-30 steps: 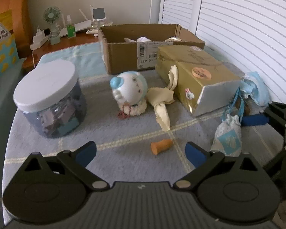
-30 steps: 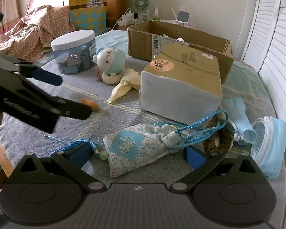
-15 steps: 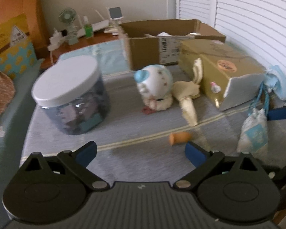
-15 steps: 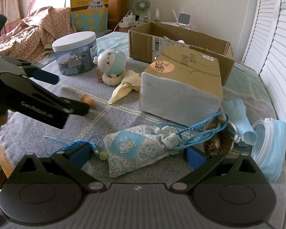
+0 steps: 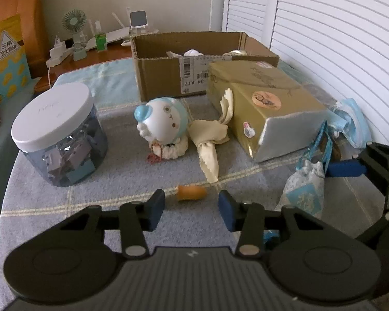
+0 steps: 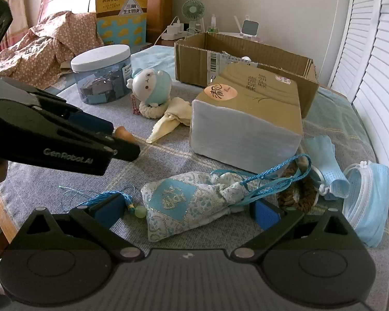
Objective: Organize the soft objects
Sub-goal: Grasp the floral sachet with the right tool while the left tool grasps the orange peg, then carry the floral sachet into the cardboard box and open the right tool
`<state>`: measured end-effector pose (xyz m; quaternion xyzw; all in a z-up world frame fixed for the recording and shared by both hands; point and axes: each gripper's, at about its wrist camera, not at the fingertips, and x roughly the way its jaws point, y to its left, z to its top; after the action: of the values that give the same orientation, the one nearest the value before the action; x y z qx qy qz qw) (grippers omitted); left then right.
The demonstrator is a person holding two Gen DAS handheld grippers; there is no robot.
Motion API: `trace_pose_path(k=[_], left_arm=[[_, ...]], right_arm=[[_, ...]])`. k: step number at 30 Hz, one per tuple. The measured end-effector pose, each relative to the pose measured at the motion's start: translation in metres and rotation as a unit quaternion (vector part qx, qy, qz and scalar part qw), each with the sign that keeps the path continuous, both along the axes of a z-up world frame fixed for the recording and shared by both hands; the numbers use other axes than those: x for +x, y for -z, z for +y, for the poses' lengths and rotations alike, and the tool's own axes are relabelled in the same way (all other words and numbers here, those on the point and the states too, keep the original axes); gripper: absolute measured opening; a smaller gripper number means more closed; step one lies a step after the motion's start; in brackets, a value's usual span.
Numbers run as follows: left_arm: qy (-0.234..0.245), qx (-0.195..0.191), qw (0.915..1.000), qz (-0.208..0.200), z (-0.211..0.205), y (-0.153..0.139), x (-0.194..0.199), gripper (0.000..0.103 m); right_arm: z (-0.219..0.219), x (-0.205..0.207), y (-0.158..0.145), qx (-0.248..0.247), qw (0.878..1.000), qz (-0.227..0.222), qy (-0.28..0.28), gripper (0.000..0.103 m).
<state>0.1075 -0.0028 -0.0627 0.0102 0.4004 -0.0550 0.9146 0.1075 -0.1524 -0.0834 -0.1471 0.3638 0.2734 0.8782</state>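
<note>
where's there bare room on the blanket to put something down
Bare blanket lies between the jar, the toy and the orange piece. It is crowded by the tissue pack: pouch and masks.

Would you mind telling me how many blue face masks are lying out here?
2 visible: one crumpled face mask just right of the tissue pack, and a flatter face mask farther right by the shutters. More may be stacked or hidden underneath.

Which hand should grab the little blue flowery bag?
Right. The right gripper is open with the blue pouch lying between its fingers, while the left gripper faces the small orange piece.
</note>
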Motion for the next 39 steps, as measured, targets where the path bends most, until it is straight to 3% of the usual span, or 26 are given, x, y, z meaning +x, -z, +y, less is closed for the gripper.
trace_pose_path(k=[4,9,20,31,39], left_arm=[[-0.004,0.000,1.0000,-0.004,-0.002,0.000,0.002,0.040],[-0.003,-0.004,1.0000,-0.008,-0.003,0.000,0.003,0.025],[0.006,-0.009,0.9999,-0.008,0.001,0.000,0.005,0.023],[0.035,-0.014,0.9993,0.004,0.006,-0.003,0.008,0.023],[0.077,-0.007,0.9970,0.006,0.010,-0.016,0.000,0.023]], right_arm=[[0.000,0.000,0.000,0.001,1.000,-0.002,0.001,0.103],[0.001,0.001,0.000,0.002,1.000,-0.003,0.000,0.103],[0.013,0.003,-0.002,-0.015,1.000,-0.011,-0.007,0.102],[0.012,0.001,-0.014,-0.010,1.000,0.015,0.003,0.070],[0.006,-0.008,-0.033,-0.002,1.000,0.019,0.010,0.066]])
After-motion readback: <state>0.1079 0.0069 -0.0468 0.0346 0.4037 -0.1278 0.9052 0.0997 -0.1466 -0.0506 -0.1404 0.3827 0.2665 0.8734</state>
